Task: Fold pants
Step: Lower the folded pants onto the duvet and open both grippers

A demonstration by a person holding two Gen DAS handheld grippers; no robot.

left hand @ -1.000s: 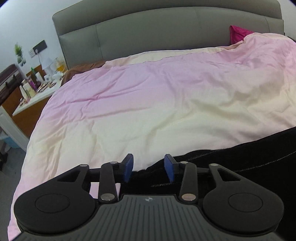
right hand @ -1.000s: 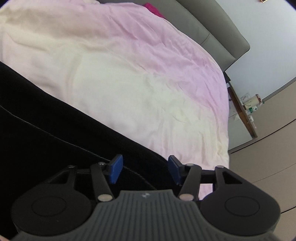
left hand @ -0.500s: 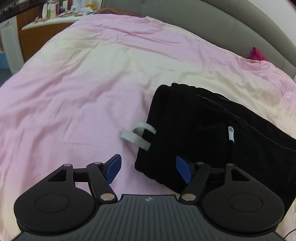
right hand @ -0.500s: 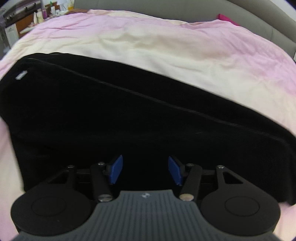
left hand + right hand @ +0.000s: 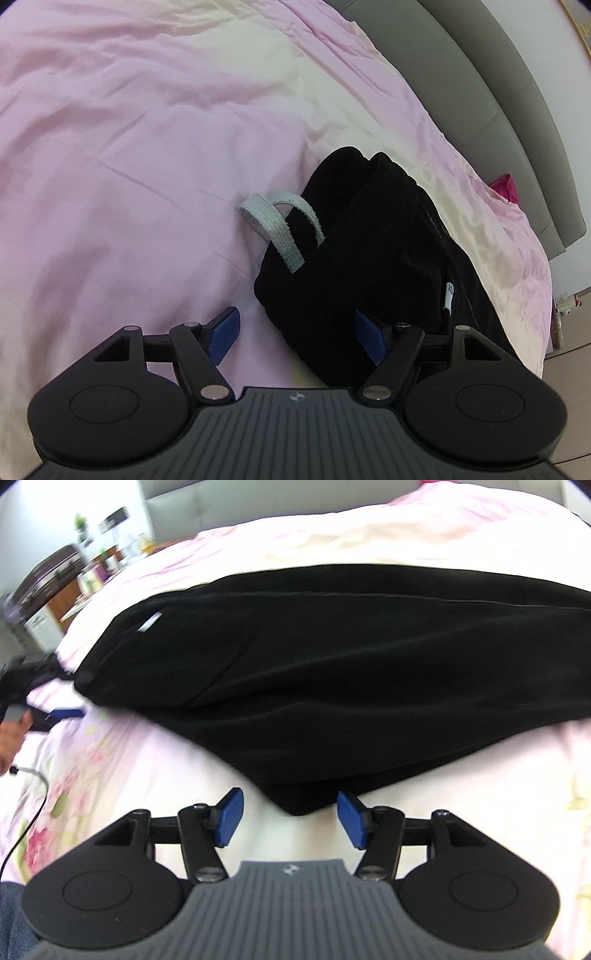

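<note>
Black pants lie folded lengthwise across the pink bed cover. In the left wrist view the waistband end faces me, with a grey drawstring loop sticking out and a small white label on top. My left gripper is open, its right finger over the waistband corner and its left over the cover. My right gripper is open and empty, just short of the pants' near edge. The left gripper also shows at the left edge of the right wrist view.
The pink duvet covers the bed. A grey headboard and a magenta pillow lie at the far side. A nightstand with bottles stands beside the bed. A black cable trails at the left.
Both grippers have pulled back from the pants and swung round. The left one has opened wider and faces the waistband end; the right one has backed off the fabric to its near edge.
</note>
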